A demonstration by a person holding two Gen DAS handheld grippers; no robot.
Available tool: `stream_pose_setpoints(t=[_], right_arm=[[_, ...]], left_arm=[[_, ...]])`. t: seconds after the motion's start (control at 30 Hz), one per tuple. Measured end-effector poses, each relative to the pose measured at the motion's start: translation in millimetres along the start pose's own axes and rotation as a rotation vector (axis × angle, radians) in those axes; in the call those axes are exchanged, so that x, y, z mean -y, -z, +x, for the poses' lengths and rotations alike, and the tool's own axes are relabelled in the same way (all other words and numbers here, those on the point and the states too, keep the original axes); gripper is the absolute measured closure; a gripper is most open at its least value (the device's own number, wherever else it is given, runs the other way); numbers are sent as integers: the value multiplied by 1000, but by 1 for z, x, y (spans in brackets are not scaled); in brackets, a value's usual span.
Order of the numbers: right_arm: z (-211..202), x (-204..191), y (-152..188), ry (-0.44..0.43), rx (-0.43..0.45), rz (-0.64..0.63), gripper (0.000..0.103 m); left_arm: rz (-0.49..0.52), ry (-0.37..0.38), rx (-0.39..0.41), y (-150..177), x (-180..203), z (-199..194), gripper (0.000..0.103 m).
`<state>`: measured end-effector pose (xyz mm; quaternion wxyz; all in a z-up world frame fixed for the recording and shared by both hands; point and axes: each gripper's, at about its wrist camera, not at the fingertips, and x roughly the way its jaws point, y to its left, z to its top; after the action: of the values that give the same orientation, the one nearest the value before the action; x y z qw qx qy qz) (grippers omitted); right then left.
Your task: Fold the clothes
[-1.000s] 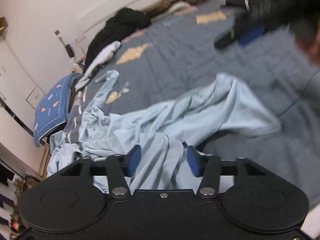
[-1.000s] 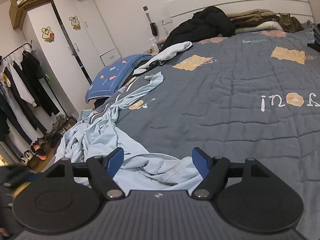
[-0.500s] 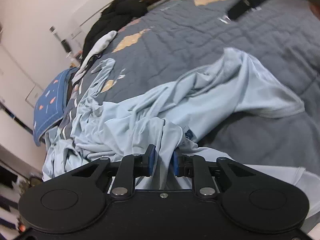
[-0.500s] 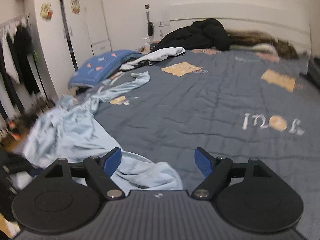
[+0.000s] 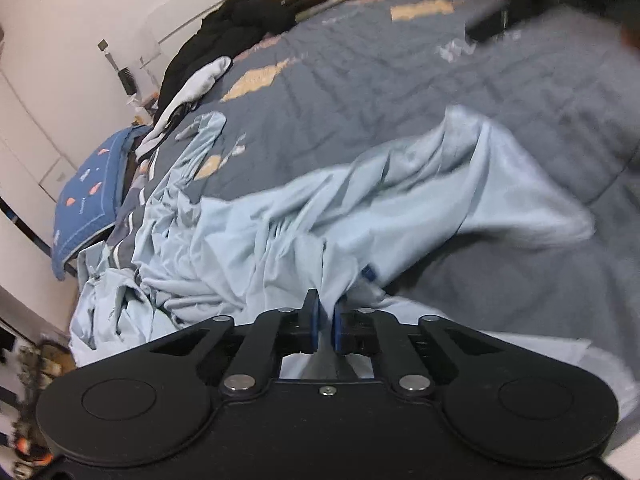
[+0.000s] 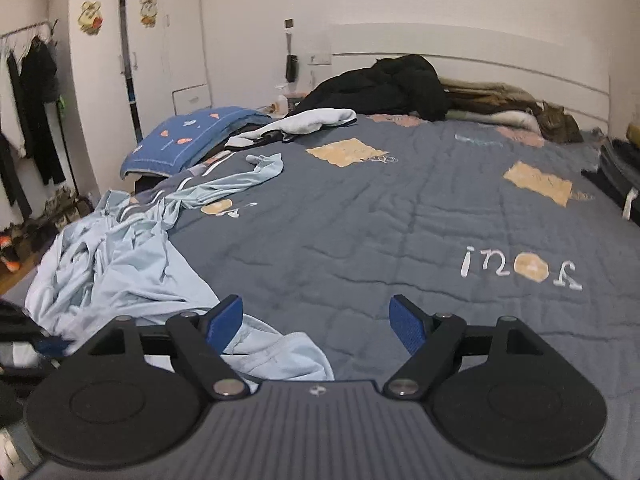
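Left claw [image 5: 325, 312]: blue pads pressed together, pinching a ridge of the light blue garment [image 5: 360, 216] at the near edge of the bed [image 5: 360, 80]. From the pinch the cloth fans out, crumpled to the left and hanging over the bed's left edge; one wide flap runs right and ends in a hem lying flat on the grey quilt.

Right claw [image 6: 316, 320]: spread wide, nothing between the pads. Left pad sits just over the garment's hem [image 6: 280, 356]; right pad is over bare quilt.

Open room: the quilt's middle and right are bare. Far-left edge crowded: blue pillow [image 6: 188, 140], white garment [image 6: 316, 120], black coat [image 6: 384, 88] at the headboard. Cat [image 6: 556, 124] at the far right of the headboard. Dark items [image 6: 620, 168] at the right edge.
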<state>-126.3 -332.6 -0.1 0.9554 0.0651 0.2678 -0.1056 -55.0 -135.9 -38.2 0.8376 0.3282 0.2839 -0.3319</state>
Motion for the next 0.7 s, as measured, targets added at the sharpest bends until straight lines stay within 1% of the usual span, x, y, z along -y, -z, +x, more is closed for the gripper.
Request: stream_pose_setpoints(t=[0.07,0.2,0.23,0.33,0.47,0.57,0.63,0.7], right_arm=[[1,3,-2,-41,-10,6,23],[-2,9,-5,-152,-3,72,23],[-3,10,-5,-163,2,80,22],[-2,3,-4,-164,1,35,21],[8,-13,5,-125,-52,-89,21],[10,-23,11,-183,-73,-141,21],[6,-32,13,-235,-52,-188,21],[2,-43,14,-274,-22,-250,21]], left_arm=[[-33,53,36,-7,-4,-18,99],[-84,143,99,-17,-5,-53,99],[-93,163,111,-17,-4,-62,99],[-106,201,127,-15,2,-83,99],[-149,279,136,-2,8,-109,99],[-193,350,161,7,3,-132,99],[-217,365,168,9,-5,-145,99],[-216,363,166,11,-15,-152,99]])
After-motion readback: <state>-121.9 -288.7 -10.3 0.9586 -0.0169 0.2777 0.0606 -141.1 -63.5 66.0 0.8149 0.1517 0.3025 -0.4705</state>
